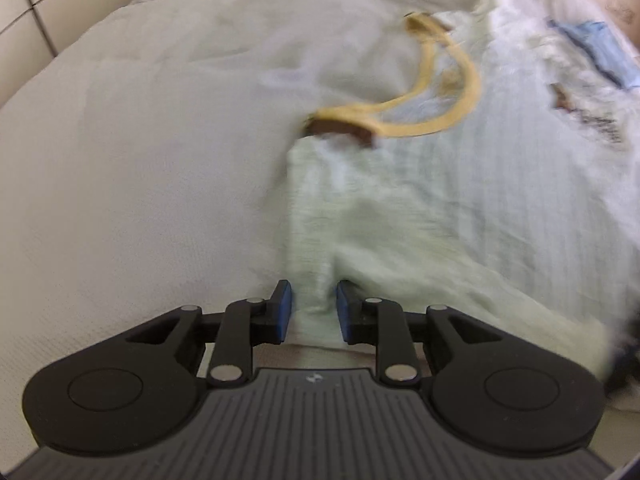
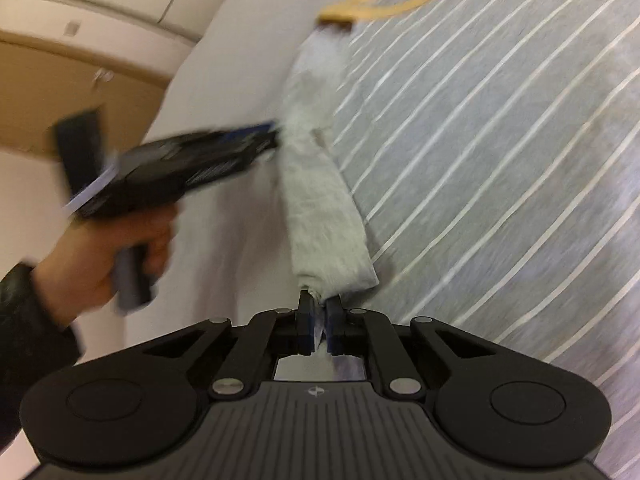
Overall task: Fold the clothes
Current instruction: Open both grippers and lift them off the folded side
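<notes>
On the bed sheet (image 1: 120, 160), striped shirt (image 2: 500, 160); print (image 1: 592, 120) unreadable.

no legible text in either view. dark print on the striped shirt (image 1: 592, 120), near its right edge in the left wrist view, is motion-blurred and unreadable. a small embossed logo mark sits on each gripper body, left gripper (image 1: 313, 307) and right gripper (image 2: 319, 322); no letters resolved.
</notes>
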Demonstrator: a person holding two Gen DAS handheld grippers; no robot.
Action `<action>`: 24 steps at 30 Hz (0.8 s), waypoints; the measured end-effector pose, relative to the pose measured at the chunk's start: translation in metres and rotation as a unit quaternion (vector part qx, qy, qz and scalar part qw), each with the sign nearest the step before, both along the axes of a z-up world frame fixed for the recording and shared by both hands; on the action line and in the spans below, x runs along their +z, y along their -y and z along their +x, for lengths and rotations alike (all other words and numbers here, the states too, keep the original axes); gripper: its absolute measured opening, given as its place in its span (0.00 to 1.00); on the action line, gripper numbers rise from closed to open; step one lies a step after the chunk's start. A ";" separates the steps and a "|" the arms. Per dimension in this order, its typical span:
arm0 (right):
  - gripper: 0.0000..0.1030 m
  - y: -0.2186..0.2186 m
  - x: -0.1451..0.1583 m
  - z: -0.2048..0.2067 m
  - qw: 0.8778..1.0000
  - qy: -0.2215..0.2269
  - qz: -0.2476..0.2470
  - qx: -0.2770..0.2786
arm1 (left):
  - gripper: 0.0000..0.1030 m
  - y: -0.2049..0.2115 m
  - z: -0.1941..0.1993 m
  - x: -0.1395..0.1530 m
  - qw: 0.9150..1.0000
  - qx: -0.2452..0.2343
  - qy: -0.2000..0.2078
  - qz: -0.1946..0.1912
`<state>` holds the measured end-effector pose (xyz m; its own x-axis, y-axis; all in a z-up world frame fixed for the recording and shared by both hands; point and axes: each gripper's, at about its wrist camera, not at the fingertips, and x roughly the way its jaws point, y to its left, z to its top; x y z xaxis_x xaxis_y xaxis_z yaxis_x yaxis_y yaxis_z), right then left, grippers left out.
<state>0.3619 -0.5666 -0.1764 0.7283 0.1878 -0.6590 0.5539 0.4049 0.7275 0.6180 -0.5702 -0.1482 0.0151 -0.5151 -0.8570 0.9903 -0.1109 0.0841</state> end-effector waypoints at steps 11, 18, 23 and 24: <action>0.13 -0.008 0.022 -0.038 1.000 -0.021 -0.005 0.010 | 0.21 -0.011 0.004 0.014 0.999 0.043 0.018 -0.019; 0.16 -0.011 0.045 -0.012 0.995 0.030 -0.090 0.035 | 0.20 -0.046 -0.023 0.039 0.999 -0.001 -0.002 -0.053; 0.15 -0.004 0.018 0.020 0.994 0.007 -0.095 0.052 | 0.20 -0.026 -0.043 0.013 0.999 -0.045 -0.004 -0.025; 0.12 -0.004 0.011 0.022 0.994 -0.006 -0.092 0.055 | 0.20 -0.020 -0.044 0.006 0.999 -0.043 -0.004 -0.022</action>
<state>0.3838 -0.5627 -0.1652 0.7015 0.1414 -0.6985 0.5076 0.5889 0.6289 0.5744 -0.5503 -0.1421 -0.0385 -0.5510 -0.8336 0.9777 -0.1930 0.0823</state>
